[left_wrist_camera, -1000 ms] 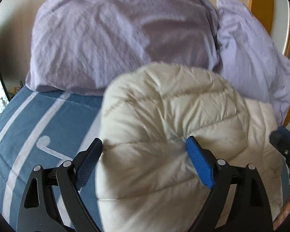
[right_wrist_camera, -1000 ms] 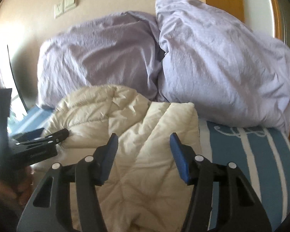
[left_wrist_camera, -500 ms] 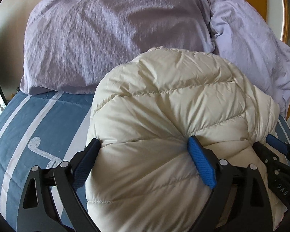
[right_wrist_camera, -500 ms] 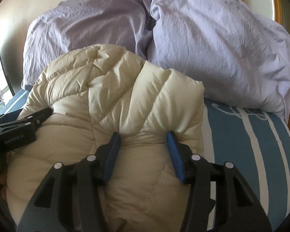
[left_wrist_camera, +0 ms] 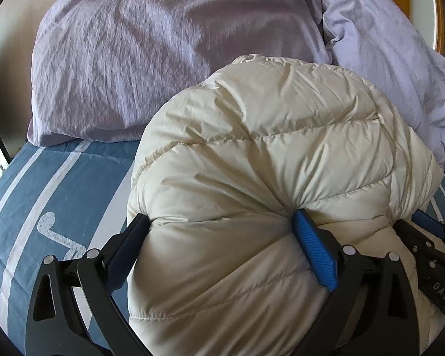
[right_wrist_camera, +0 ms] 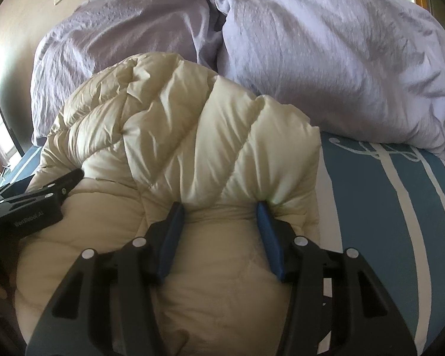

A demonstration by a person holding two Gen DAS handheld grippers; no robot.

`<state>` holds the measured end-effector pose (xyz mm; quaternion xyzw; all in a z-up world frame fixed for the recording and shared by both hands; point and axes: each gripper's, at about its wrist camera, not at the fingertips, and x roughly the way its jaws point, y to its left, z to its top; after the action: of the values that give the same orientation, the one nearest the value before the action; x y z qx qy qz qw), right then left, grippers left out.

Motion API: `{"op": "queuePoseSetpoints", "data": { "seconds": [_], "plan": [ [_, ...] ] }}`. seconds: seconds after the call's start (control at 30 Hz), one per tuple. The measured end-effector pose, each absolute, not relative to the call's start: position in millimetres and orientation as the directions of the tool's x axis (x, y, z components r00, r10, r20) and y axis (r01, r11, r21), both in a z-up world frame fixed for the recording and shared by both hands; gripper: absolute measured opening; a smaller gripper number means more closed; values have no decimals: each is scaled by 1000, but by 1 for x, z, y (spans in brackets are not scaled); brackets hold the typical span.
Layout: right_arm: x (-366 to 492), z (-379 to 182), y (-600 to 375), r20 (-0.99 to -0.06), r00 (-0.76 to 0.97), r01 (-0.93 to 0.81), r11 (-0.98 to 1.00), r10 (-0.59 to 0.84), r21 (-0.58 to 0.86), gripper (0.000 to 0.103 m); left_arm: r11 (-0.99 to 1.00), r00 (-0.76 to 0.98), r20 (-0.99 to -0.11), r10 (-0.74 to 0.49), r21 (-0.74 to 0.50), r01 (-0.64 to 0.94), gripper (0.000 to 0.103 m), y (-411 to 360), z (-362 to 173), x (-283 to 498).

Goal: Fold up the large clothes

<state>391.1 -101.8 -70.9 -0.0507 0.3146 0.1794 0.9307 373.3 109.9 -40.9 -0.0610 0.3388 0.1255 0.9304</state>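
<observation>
Gripping cream puffer jacket (left_wrist_camera: 281, 154) both sides: left gripper (left_wrist_camera: 222, 225) just widened, pads still pressing; right gripper (right_wrist_camera: 219, 210) half-closed, pinching fold.

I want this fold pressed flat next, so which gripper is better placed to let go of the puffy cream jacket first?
Left. The left gripper spans the cream jacket at its widest, jaws just opening; the right gripper pinches a fold.

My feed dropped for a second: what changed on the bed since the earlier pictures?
Both tongs brought the cream puffer jacket down toward the pillows. The left tongs have been opening, jacket bulging between them; the right tongs pinch its fold. Pillows and striped bedcover unchanged.
</observation>
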Motion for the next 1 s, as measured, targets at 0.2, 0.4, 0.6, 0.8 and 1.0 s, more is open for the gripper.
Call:
{"op": "queuePoseSetpoints", "data": {
  "seconds": [0.2,0.4,0.6,0.8,1.0],
  "plan": [
    [393,-71,-103,-611,727,-367,929,314,41,51,961,737,-641,213,1,-277,98,108,-43,375],
    [394,-71,-105,-605,725,-368,928,328,62,52,960,736,-642,215,1,-279,100,108,-43,375],
    [383,-59,-111,-570,738,-374,922,360,99,76,955,754,-630,189,-61,-291,101,117,-40,358],
    [323,-32,-132,-524,788,-333,940,322,77,101,961,765,-603,226,11,-275,101,105,-23,292],
    [251,-29,-153,-536,777,-333,938,331,96,101,969,758,-623,193,0,-246,102,95,-20,201]
  ]
}}
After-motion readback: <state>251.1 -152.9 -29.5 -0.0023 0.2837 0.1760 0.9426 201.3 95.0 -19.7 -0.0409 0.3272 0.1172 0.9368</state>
